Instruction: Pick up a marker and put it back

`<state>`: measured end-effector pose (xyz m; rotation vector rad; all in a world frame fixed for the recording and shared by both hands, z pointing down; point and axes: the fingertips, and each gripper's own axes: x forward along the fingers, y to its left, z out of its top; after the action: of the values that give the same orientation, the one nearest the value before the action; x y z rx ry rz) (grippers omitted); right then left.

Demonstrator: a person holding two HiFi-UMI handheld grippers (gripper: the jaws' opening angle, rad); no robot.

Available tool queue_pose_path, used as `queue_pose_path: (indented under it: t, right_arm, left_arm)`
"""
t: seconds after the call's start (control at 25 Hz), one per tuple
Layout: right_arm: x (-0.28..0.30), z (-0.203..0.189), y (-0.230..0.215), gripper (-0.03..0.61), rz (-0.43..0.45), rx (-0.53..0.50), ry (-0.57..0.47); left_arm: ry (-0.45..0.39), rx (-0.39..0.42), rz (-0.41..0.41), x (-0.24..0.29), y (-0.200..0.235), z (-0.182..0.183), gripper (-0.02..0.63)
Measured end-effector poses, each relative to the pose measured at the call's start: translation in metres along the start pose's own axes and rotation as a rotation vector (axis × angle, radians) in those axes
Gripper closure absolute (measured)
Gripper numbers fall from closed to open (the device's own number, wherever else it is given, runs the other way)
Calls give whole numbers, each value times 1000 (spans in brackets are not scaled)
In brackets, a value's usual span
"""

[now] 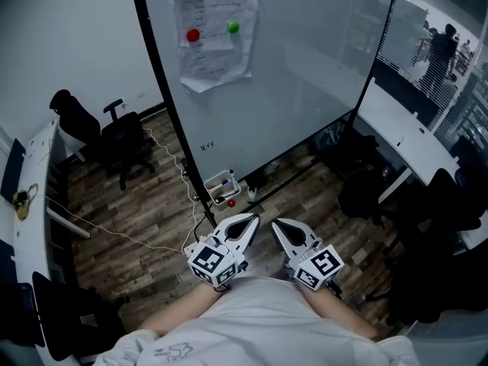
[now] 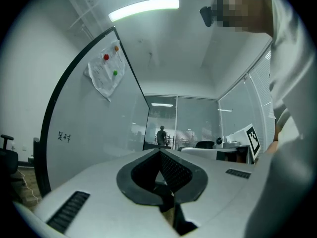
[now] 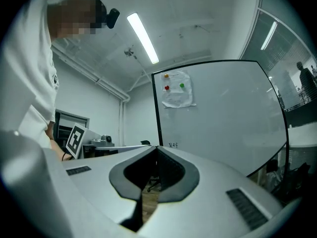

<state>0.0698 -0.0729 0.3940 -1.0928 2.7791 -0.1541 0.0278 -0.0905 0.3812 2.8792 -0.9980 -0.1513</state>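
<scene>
the whiteboard (image 1: 305,75) on its dark frame fills most of the head view and stands on a wood-plank floor (image 1: 137,212). a white desk (image 1: 412,139) runs along its right side, and a black office chair (image 1: 122,139) stands to its left. a crumpled sheet of paper (image 1: 213,33) is pinned near the board's top by orange, red and green magnets (image 1: 193,34), and some small writing sits low on the board.

at the bottom of the head view the person holds both grippers side by side, close to the body and pointing toward the board's foot. the left gripper (image 1: 250,219) has its fingers (image 2: 178,172) closed tip to tip, with nothing between them. the right gripper (image 1: 276,224) is the same: fingers (image 3: 171,172) brought together at the tips, gripping nothing.

a small white tray (image 1: 233,189) sits at the foot of the whiteboard, just ahead of the left gripper. the marker (image 1: 219,181) lies in that tray with a few other small items, apart from both grippers.
</scene>
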Motion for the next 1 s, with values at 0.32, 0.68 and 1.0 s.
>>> queue_pose_path:
  t: [0.32,0.68,1.0]
  right_arm:
    - [49,-13,-12,569,-13,3,28]
    - [94,-22,-55,569,43,21,83]
    - [144,-24,-95,569,199,44,142]
  left_arm:
    - [16,-22,-22,5,54,-3,609]
    - [20,-24,56,30,99,-10,609]
    - [9,-29,212,58,147,-14,609]
